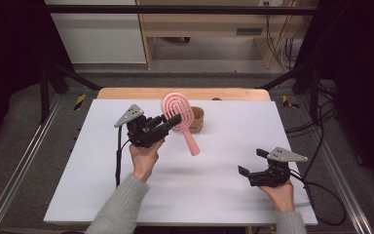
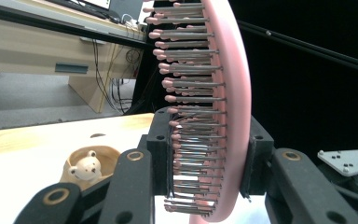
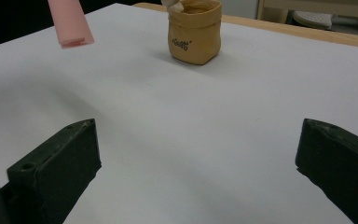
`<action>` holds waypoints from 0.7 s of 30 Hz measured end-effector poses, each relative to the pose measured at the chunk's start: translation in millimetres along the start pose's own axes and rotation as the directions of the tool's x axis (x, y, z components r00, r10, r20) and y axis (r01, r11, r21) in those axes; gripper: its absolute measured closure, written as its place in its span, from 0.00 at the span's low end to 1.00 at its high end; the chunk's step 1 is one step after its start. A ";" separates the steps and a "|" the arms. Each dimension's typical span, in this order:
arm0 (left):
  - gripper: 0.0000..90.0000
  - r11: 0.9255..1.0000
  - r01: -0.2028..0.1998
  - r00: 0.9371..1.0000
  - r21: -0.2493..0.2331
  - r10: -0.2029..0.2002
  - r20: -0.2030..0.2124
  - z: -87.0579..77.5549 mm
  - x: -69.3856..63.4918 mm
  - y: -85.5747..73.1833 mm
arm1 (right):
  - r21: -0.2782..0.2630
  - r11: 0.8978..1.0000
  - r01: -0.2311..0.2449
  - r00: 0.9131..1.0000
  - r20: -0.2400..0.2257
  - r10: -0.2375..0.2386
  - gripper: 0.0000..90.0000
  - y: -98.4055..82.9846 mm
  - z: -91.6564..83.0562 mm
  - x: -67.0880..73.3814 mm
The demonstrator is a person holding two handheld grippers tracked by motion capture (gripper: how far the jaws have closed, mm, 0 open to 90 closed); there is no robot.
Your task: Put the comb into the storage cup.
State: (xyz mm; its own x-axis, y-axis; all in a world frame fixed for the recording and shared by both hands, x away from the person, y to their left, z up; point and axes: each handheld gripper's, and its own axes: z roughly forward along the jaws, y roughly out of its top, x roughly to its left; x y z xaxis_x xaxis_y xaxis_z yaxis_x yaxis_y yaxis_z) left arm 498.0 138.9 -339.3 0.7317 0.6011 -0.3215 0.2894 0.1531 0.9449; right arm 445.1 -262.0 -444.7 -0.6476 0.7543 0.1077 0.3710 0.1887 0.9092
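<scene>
Aloft, left gripper [image 1: 174,120] fingers clamped on pink hairbrush [image 1: 179,113].

**Count of things on the bench**

There is one pink plastic hairbrush with an oval head and grey pink-tipped bristles [image 1: 177,113]. There is one small tan, bag-shaped pot with dark lettering on its side [image 3: 195,33], and in it sits one small cream-coloured toy bear [image 2: 85,167]. There are two black two-jaw grippers: the left gripper [image 1: 174,119] and the right gripper [image 1: 252,162]. Each gripper carries one grey three-cornered plate, two plates in all, and trails one black cable. Two hands hold them, one to each gripper. There is one bench, a white sheet over a pale wooden top [image 1: 233,136].
</scene>
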 end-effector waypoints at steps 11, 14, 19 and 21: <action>0.71 1.000 -0.010 1.000 -0.012 0.010 -0.008 4.7 2.6 10.9 | 0.005 1.000 -0.006 1.000 0.000 0.006 0.00 -3.3 -1.6 -2.6; 0.71 1.000 -0.014 1.000 -0.013 0.014 -0.012 6.8 3.6 13.0 | 0.010 1.000 -0.005 1.000 0.001 0.005 0.00 -3.6 -1.2 -2.8; 0.71 1.000 -0.012 1.000 -0.014 0.012 -0.016 10.2 6.5 16.4 | 0.013 1.000 -0.011 1.000 -0.002 0.011 0.00 -3.8 -0.6 -2.4; 0.70 1.000 -0.013 1.000 -0.015 0.012 -0.020 12.0 7.0 17.3 | 0.013 1.000 -0.011 1.000 -0.002 0.011 0.00 -3.8 -0.6 -2.4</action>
State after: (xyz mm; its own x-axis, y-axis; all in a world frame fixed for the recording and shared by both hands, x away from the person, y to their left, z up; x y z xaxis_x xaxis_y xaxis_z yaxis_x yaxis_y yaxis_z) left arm 515.5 136.4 -326.0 0.7228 0.6184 -0.3084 0.2710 0.1569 0.9497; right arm 444.9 -264.9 -448.1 -0.6450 0.7549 0.1188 0.3869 0.1886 0.9027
